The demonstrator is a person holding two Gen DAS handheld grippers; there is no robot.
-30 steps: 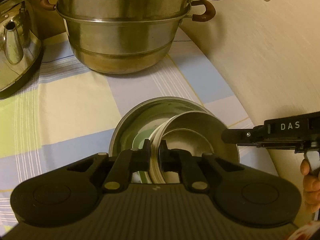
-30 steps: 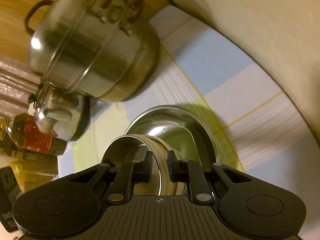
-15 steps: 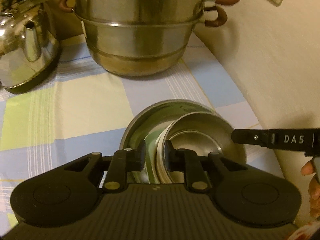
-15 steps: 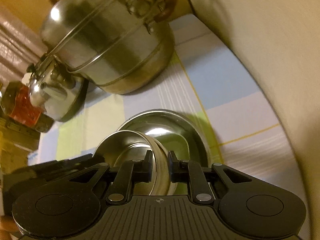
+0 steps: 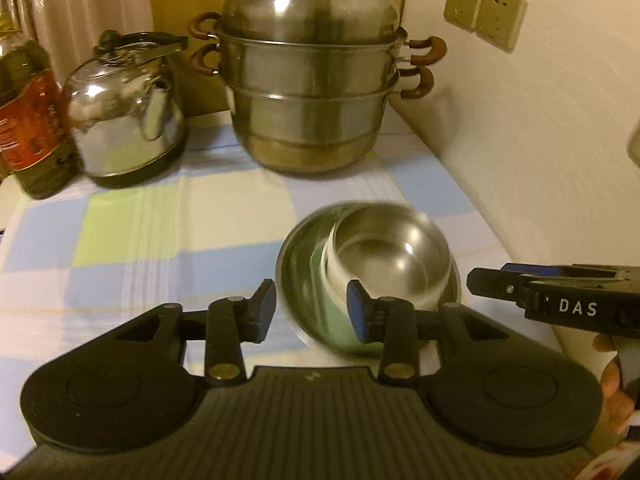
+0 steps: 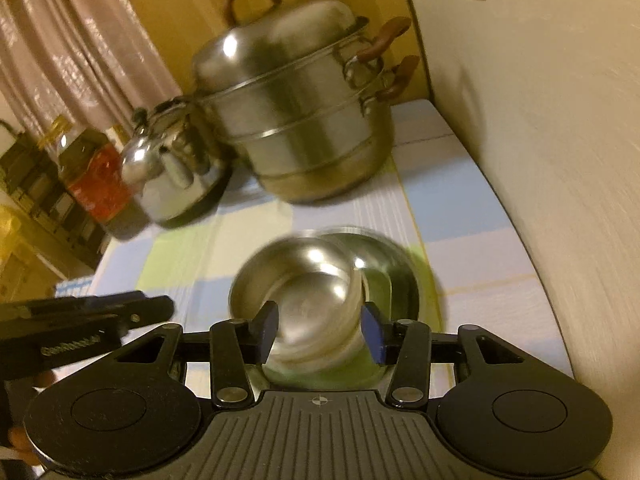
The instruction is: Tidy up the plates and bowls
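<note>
Two nested steel bowls point(image 5: 384, 256) near-right on checked tablecloth point(image 5: 120, 240), close to right wall point(image 5: 540, 120) | steamer pot point(image 5: 312, 92), kettle point(image 5: 124, 116) far | left gripper point(image 5: 311, 309), right gripper point(image 6: 320, 330) just opened, holding nothing | cloth left free

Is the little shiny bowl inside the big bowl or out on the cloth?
Inside. The small bowl sits within the big bowl's rim, and neither gripper touches it.

"DAS" on the right gripper point(image 5: 486, 282) (white letters).
</note>
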